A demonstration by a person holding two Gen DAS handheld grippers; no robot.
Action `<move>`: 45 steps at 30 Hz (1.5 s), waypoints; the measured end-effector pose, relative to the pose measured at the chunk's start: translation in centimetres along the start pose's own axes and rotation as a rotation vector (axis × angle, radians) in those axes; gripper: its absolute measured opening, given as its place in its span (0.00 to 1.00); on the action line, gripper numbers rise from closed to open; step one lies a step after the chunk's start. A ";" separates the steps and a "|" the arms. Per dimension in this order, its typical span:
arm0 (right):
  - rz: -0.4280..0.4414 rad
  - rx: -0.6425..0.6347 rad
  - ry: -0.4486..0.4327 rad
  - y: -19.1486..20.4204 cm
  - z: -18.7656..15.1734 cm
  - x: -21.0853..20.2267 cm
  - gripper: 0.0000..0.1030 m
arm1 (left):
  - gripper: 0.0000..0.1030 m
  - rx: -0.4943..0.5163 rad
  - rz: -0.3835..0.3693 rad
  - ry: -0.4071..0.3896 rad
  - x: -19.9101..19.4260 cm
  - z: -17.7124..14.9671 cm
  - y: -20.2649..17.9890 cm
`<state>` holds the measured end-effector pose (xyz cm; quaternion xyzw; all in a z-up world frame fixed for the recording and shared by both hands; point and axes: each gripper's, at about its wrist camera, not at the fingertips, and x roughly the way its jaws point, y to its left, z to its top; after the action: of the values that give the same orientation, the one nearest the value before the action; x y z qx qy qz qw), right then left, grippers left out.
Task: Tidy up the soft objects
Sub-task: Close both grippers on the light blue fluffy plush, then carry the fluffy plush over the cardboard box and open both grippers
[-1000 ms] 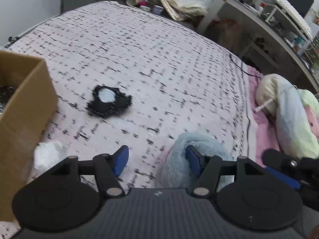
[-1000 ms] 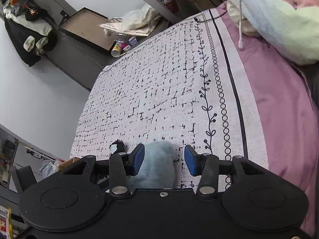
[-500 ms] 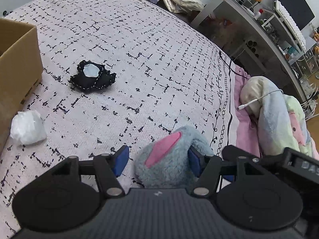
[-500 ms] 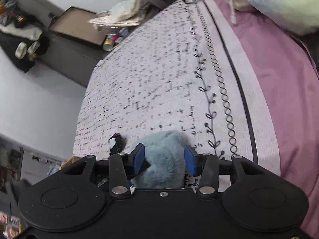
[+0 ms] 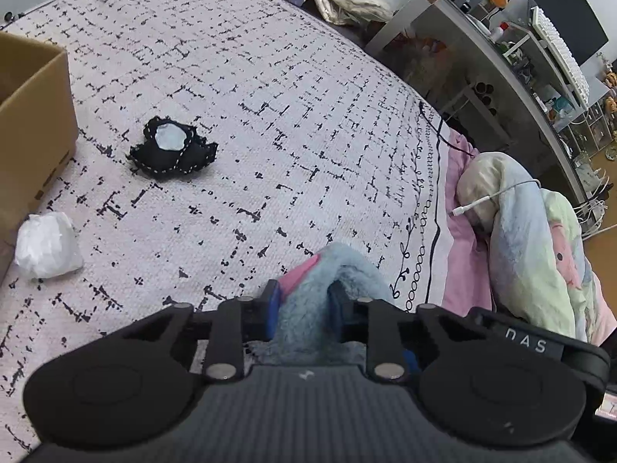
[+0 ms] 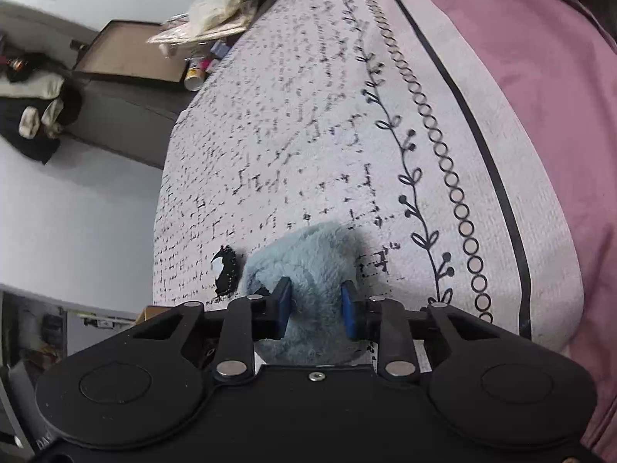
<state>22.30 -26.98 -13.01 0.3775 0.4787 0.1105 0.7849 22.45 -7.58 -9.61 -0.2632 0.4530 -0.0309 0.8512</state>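
Observation:
A fluffy blue plush toy with a pink patch lies on the patterned bedspread, close to its bordered edge. My left gripper is shut on it, blue pads sunk into the fur. From the other side my right gripper has the same plush toy between its pads; its jaws are closing and press into the fur. A black stitched soft piece with a white patch lies further out. A crumpled white soft lump rests beside the cardboard box.
A rolled pastel blanket with a white charging cable lies on the pink sheet to the right. A cluttered desk stands beyond the bed. The black soft piece shows left of the plush in the right wrist view.
Both grippers have closed on the blue plush, which was loose between wider jaws before. The right gripper has sunk lower and both wrists have rolled a little.

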 end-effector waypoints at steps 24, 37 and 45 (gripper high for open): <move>0.067 -0.179 -0.106 7.1 -3.1 -4.4 0.24 | 0.24 0.058 -0.080 -0.091 -8.4 1.2 0.7; 0.062 -0.243 -0.171 11.2 -5.0 -5.8 0.24 | 0.24 0.080 -0.159 -0.130 -12.0 2.9 2.7; 0.053 -0.288 -0.195 13.7 -6.5 -5.7 0.24 | 0.24 0.082 -0.200 -0.162 -13.7 3.4 4.8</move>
<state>16.47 -17.40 -1.35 0.2824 0.3695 0.1615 0.8704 16.18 2.02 0.00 -0.2739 0.3525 -0.1128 0.8877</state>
